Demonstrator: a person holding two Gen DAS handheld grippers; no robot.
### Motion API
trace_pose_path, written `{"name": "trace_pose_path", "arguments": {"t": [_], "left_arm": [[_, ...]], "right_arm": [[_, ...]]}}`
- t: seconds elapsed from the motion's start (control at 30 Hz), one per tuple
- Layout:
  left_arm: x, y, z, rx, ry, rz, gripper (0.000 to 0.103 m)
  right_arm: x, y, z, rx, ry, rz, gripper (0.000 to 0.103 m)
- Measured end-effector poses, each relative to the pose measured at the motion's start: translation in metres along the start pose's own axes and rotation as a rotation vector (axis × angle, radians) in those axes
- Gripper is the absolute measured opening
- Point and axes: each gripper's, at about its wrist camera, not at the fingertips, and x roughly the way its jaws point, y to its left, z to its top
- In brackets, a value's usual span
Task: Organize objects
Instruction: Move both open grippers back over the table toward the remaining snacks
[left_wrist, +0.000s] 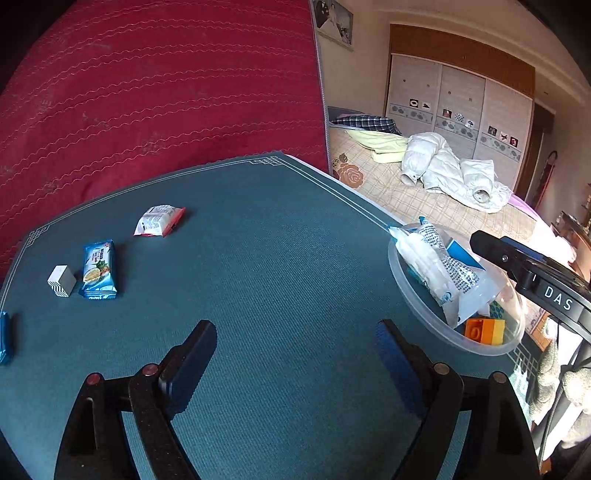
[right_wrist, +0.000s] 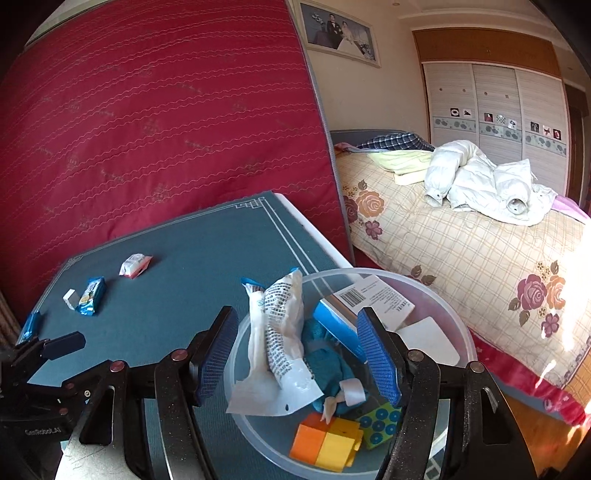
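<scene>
A: Snacks on the table (left_wrist: 280, 236)?
B: Three: blue packet (left_wrist: 99, 270), red-white packet (left_wrist: 159, 220), blue wrapper (left_wrist: 5, 338); one grey block (left_wrist: 61, 281).
A: Grippers?
B: Left gripper (left_wrist: 295, 354) and right gripper (right_wrist: 299, 350), both wide open, empty; the right is above one filled bowl (right_wrist: 458, 332).

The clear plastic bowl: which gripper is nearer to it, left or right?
Right. The right gripper hangs open directly over the clear plastic bowl, fingers on both sides of its contents. The left gripper is open over bare mat, beside the bowl.

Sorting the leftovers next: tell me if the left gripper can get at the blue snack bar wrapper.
Probably yes: the left gripper is open, with only bare green table mat before the blue snack bar wrapper.
</scene>
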Motion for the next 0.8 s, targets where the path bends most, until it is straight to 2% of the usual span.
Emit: {"name": "trace_pose_path", "arguments": {"t": [0.3,0.33,0.37,0.5,0.8], "left_arm": [[-0.009,0.057,-0.005,-0.085,-0.017,0.135,0.093],[-0.01,0.063,-0.006,-0.093,-0.017,0.15,0.097],[-0.01,0.069,-0.007,-0.103,-0.017,0.164,0.1],[-0.012,0.089,-0.01,-0.134,-0.011,0.219,0.102],[-0.011,0.133,-0.021,-0.202,0.03,0.342,0.102]], "right_arm": [[0.021,0.067,-0.006,-0.079,0.045,0.128,0.068],[0.025,0.074,-0.008,-0.086,0.054,0.144,0.068],[0.028,0.081,-0.009,-0.095,0.065,0.159,0.068],[0.044,0.107,-0.019,-0.121,0.118,0.222,0.069],[0.074,0.148,-0.04,-0.159,0.25,0.352,0.075]]}}
